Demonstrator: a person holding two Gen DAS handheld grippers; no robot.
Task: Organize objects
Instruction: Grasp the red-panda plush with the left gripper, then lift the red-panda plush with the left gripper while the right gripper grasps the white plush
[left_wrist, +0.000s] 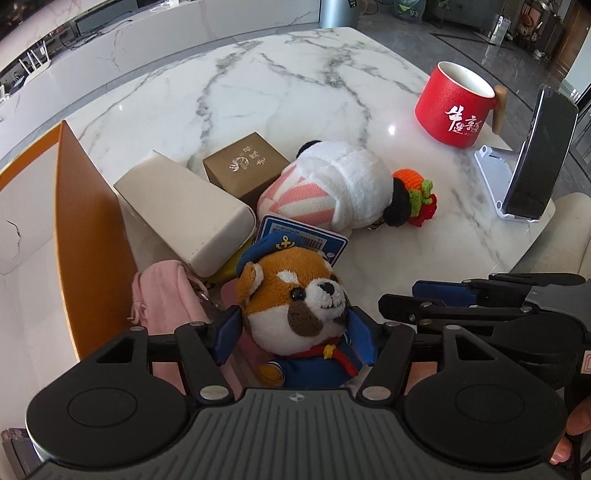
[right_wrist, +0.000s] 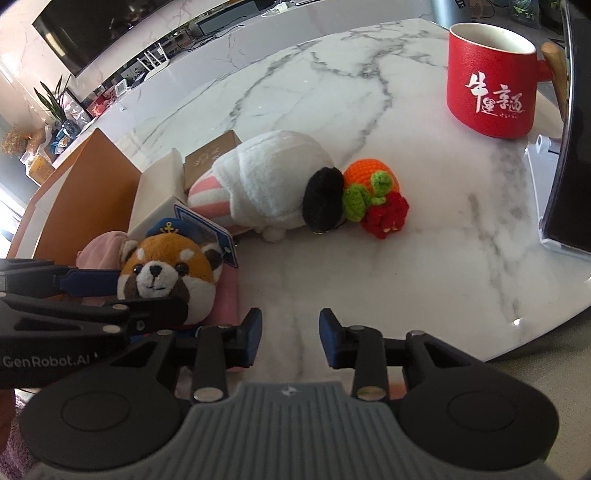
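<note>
Plush red panda in a blue sailor cap and suit sits upright between the blue pads of the left gripper, which press against both sides of its body just below the head: these tongs are clenched on the toy. It is at the near left part of the marble table, its face turned toward the right gripper. That gripper hovers over bare marble just to the toy's right, its two blue fingers spread apart with nothing between them, released.

Directly behind the panda a blue card with a barcode label leans up behind its cap. To its left lies a pink cloth pouch, and beyond that a cream rectangular box lies tilted against an orange upright panel. A small brown carton with gold print stands behind the cream box.

Further out, a white and pink striped plush lies face down on the marble, with a crocheted orange-and-red ornament touching its black ear. Well apart, toward the far right, a red mug with white characters and a wooden handle stands upright, near a dark phone propped on a white stand.
</note>
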